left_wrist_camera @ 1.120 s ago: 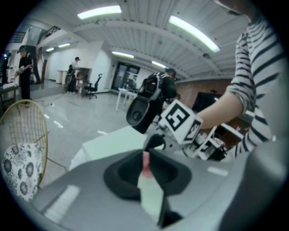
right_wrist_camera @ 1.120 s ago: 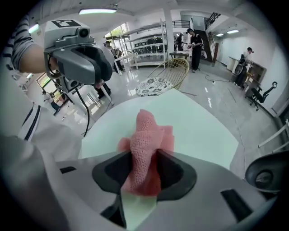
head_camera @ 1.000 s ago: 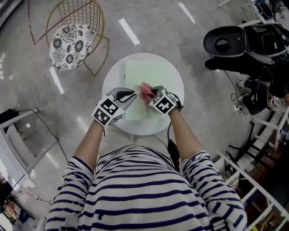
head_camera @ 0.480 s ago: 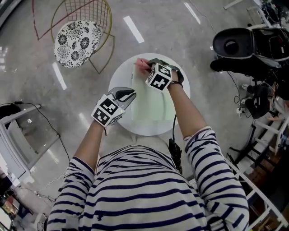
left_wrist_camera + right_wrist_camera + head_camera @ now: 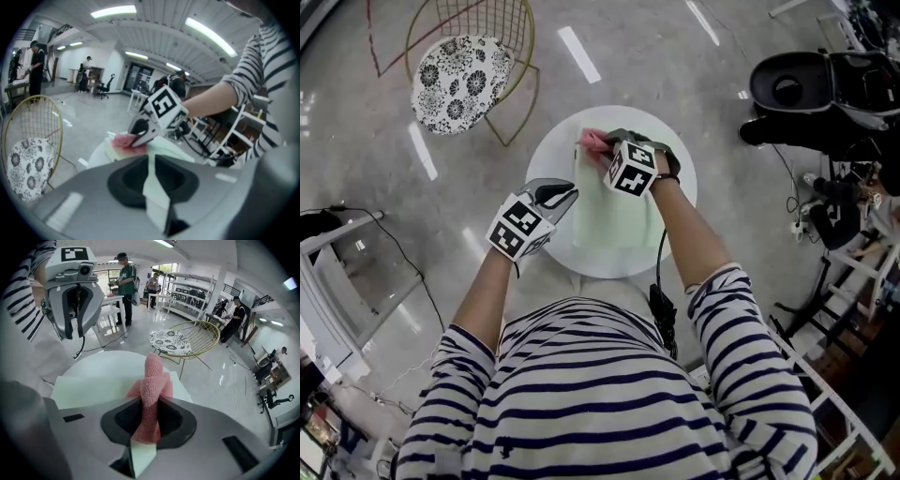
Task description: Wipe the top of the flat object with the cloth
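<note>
A pale green flat sheet (image 5: 617,211) lies on a small round white table (image 5: 546,164). My right gripper (image 5: 602,148) is shut on a pink knitted cloth (image 5: 592,141) at the sheet's far left corner. Its jaws have just been closing tighter on the cloth. In the right gripper view the cloth (image 5: 153,378) stands up between the jaws, over the sheet (image 5: 93,387). My left gripper (image 5: 570,194) is shut with nothing seen in it. Its tips are at the sheet's left edge, and I cannot tell whether they touch it. The left gripper view shows the right gripper (image 5: 139,137) on the cloth (image 5: 123,139).
A gold wire chair with a floral cushion (image 5: 455,80) stands beyond the table at the left. Black equipment (image 5: 811,94) sits on the floor at the right. White shelving (image 5: 830,375) is at the lower right and a white frame (image 5: 333,281) at the left. People stand far off in the room.
My right gripper carried the cloth from the sheet's near middle to its far left corner, rolling as it went. The left gripper slid a little left, to the sheet's edge.
</note>
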The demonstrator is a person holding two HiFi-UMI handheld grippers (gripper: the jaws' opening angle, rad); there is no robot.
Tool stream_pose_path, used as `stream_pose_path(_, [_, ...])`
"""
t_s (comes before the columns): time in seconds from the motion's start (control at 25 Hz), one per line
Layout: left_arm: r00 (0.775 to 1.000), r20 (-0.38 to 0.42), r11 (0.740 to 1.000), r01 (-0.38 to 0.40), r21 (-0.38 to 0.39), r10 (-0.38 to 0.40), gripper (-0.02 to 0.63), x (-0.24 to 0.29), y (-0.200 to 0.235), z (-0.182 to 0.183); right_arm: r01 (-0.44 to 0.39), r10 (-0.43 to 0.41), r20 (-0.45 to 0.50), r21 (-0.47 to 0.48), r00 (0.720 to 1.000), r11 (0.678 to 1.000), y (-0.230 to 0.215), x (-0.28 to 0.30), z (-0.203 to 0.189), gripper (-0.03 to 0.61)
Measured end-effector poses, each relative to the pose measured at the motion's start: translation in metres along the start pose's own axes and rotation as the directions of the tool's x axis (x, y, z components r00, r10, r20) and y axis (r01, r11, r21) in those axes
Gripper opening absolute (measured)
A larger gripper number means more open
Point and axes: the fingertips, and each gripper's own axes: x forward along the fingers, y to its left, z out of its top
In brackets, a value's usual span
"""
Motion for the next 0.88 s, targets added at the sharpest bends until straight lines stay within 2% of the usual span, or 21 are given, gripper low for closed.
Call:
stream_pose_path(0.24, [1.000, -0.007, 1.000, 0.005, -0.002, -0.005, 0.046, 0.007, 0.000, -0.002, -0.036, 0.037, 0.039, -0.027, 0.999, 0.999, 0.047, -0.002, -0.004, 0.069])
stream_pose_path(0.44, [0.999, -0.029, 1.000, 0.015, 0.013, -0.015, 0.046, 0.013, -0.006, -0.006, -0.068, 0.069, 0.069, -0.007, 0.995, 0.998, 0.080, -0.008, -0.009, 0.069])
stream_pose_path(0.88, [0.997, -0.066, 0.999, 0.033, 0.023, -0.031, 0.046, 0.026, -0.020, -0.017, -0.149, 0.150, 0.104, -0.024, 0.983, 0.989, 0.149, -0.016, -0.015, 0.067])
